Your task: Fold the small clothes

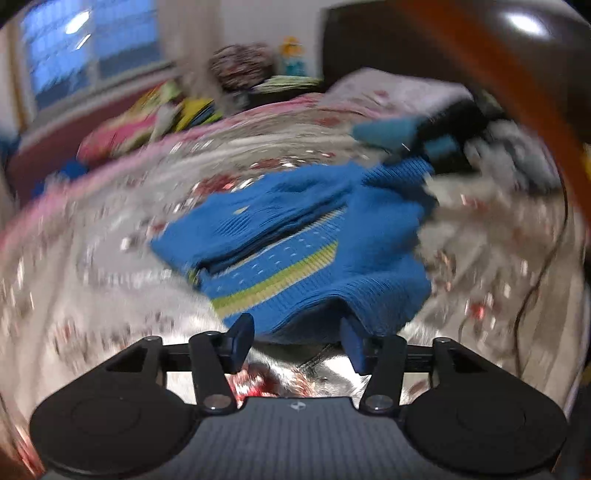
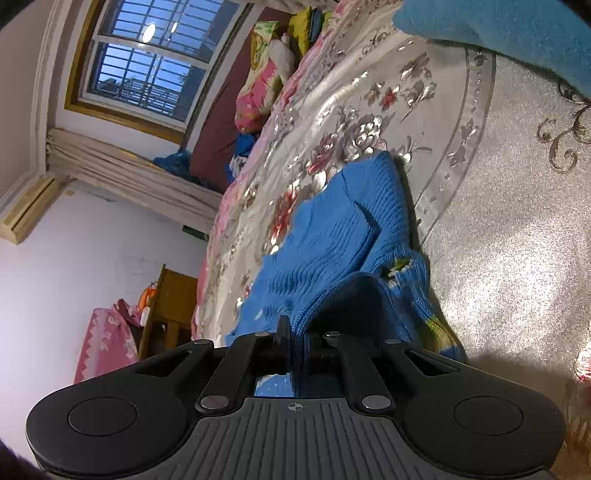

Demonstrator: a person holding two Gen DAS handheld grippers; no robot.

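A small blue knit sweater (image 1: 295, 236) with a yellow-green stripe lies partly folded on a silver floral bedspread (image 1: 110, 266). My left gripper (image 1: 297, 336) is open, its blue fingers apart just at the sweater's near hem, holding nothing. The left wrist view is motion-blurred. In the right wrist view the same sweater (image 2: 332, 236) is bunched up in front of the camera. My right gripper (image 2: 295, 336) is shut on a fold of the sweater's blue knit, which runs down between the fingers.
A pile of other clothes (image 1: 461, 140) lies at the bed's far right, with a teal piece (image 2: 498, 33) hanging into the right view. Colourful pillows (image 2: 258, 88), a window (image 2: 147, 59) and a dark wooden headboard (image 1: 480, 55) bound the bed.
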